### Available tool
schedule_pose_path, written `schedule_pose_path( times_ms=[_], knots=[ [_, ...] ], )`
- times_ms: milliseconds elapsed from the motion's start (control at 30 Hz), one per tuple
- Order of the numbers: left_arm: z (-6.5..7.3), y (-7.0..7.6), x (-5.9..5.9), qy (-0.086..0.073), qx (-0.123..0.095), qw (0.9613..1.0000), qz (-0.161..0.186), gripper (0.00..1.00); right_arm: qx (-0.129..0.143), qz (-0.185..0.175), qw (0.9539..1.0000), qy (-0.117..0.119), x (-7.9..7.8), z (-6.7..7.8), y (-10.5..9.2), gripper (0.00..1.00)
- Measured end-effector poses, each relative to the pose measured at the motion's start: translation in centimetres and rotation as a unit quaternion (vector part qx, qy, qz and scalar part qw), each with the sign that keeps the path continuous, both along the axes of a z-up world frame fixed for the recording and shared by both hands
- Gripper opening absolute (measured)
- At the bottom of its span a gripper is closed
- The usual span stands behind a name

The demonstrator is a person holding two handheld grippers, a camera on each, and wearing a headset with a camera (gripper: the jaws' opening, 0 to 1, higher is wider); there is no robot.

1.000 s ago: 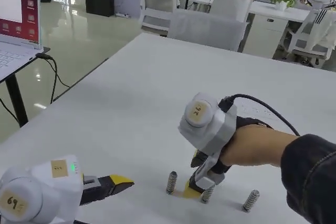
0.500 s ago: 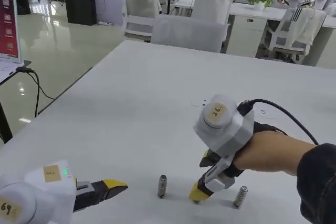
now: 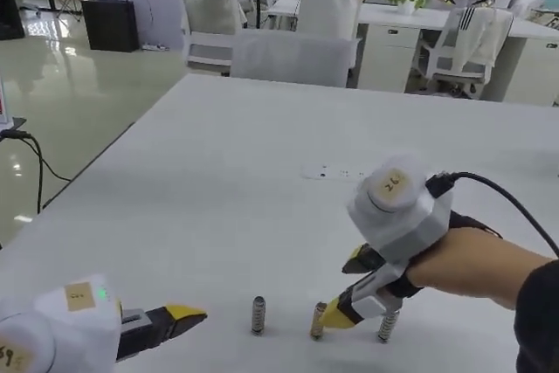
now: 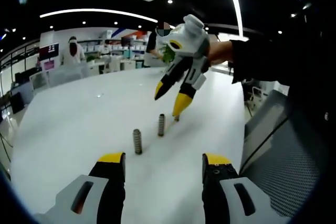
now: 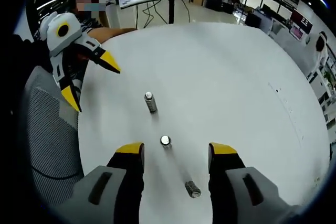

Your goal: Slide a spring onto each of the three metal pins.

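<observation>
Your L gripper (image 4: 164, 158) sits low at your left, its 2 jaws apart, pointing right and approx. level. Your R gripper (image 3: 345, 290) tilts down and left, 2 jaws apart, tips lowest. R hand (image 3: 454, 261) wraps its rear, with a dark sleeve (image 3: 537, 321) at the wrist.

left gripper (image 4: 163, 158) and right gripper (image 4: 168, 104) are white with yellow-tipped black fingers (image 4: 111, 182); the sleeve (image 3: 540, 321) is dark.
</observation>
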State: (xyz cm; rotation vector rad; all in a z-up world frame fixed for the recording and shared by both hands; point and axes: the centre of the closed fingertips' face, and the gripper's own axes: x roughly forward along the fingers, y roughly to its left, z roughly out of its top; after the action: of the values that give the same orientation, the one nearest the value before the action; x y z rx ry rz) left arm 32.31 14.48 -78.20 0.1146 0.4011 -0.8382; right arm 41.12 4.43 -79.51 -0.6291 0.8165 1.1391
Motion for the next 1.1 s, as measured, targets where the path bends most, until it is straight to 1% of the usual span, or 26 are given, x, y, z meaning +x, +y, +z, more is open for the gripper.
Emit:
schedule_pose_path(
  times_ms=[133,367,467,600,833,1100],
  knots=[
    [0.1,-0.1,0.3,-0.001,0.001,1.0000,-0.001,0.54,0.021,-0.020,0.9996,-0.007,0.2,0.5,-1.2,0.48],
    [0.3,-0.5,0.6,-0.002,0.003,1.0000,-0.004,0.54,0.039,-0.046,0.9980,-0.017,0.2,0.9,-3.3,0.49],
    [0.3,-0.6,0.7,-0.002,0.004,1.0000,-0.005,0.54,0.056,-0.057,0.9966,-0.020,0.2,1.3,-4.0,0.50],
    [0.4,-0.6,0.8,-0.002,0.005,1.0000,-0.005,0.54,0.067,-0.064,0.9954,-0.025,-0.1,1.5,-4.8,0.53],
    [0.7,-0.3,1.0,-0.005,0.004,1.0000,0.001,0.55,0.089,-0.074,0.9928,-0.031,-1.0,1.6,-6.3,0.57],
    [0.7,-0.4,0.8,-0.007,0.003,1.0000,0.004,0.56,0.102,-0.075,0.9914,-0.031,-2.6,0.8,-7.3,0.61]
  ],
)
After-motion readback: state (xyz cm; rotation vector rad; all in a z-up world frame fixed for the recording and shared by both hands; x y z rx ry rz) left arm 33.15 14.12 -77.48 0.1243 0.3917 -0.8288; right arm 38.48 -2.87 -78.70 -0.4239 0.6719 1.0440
